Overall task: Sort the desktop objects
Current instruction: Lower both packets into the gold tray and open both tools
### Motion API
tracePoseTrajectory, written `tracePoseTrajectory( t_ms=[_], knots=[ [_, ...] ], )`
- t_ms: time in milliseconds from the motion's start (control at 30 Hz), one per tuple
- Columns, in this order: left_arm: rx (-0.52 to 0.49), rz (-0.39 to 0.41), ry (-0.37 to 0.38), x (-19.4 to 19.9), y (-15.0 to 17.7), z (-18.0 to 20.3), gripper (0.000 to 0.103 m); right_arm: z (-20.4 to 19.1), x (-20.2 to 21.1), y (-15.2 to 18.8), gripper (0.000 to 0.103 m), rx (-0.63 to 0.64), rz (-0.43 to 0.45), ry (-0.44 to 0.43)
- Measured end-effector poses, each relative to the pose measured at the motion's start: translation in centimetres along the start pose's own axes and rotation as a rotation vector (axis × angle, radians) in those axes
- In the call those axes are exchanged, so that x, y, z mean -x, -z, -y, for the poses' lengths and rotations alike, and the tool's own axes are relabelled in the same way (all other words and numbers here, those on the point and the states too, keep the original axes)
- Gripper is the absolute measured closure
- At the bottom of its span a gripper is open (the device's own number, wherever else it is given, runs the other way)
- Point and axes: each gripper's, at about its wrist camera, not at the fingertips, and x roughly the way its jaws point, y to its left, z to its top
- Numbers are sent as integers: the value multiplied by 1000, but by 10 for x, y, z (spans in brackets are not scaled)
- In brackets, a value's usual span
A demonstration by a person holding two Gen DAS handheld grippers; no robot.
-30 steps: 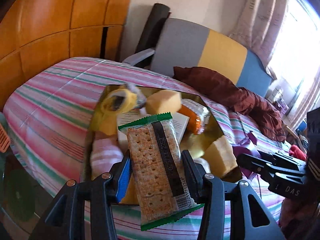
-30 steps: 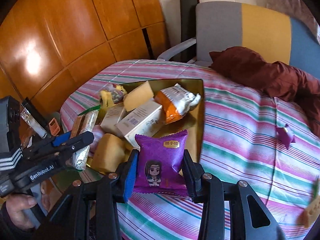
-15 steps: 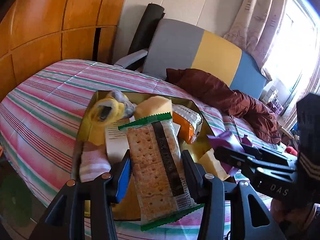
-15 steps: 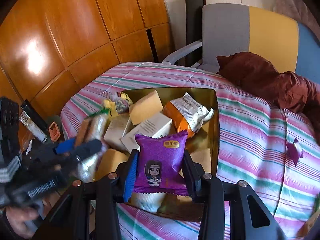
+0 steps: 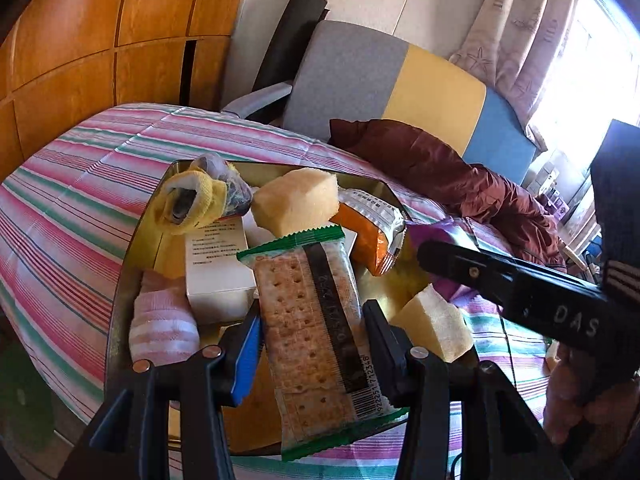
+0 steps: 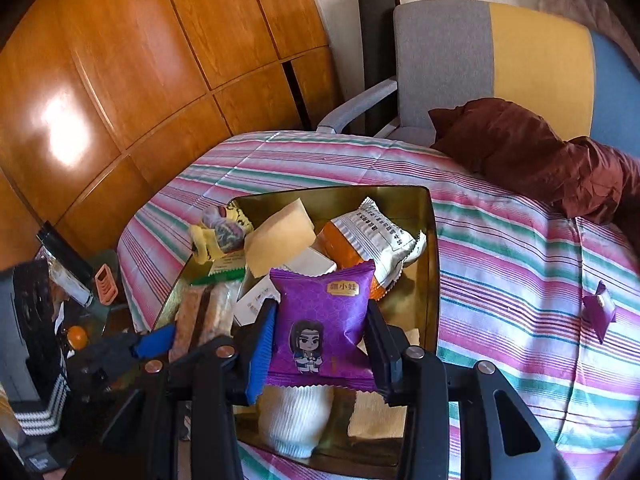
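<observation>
Left wrist: jaws grasp one cracker pack (image 5: 316, 320) | right jaws grasp one purple packet (image 6: 322, 320) | two sponges (image 5: 298, 200)

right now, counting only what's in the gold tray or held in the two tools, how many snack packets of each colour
green-edged cracker packet: 1
purple packet: 1
orange and silver packet: 1
total: 3
</observation>
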Motion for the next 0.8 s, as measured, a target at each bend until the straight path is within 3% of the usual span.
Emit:
tracePoseTrajectory(
  t_ms=[133,567,800],
  knots=[
    [6,-10,15,-2,0,-1,49,1,-10,-3,59,-11,-13,-1],
    [-43,17,-90,7,10,-5,50,10,-12,7,53,-42,-28,21],
    [-42,31,-81,16,9,-2,49,12,0,19,50,-50,-31,31]
  ],
)
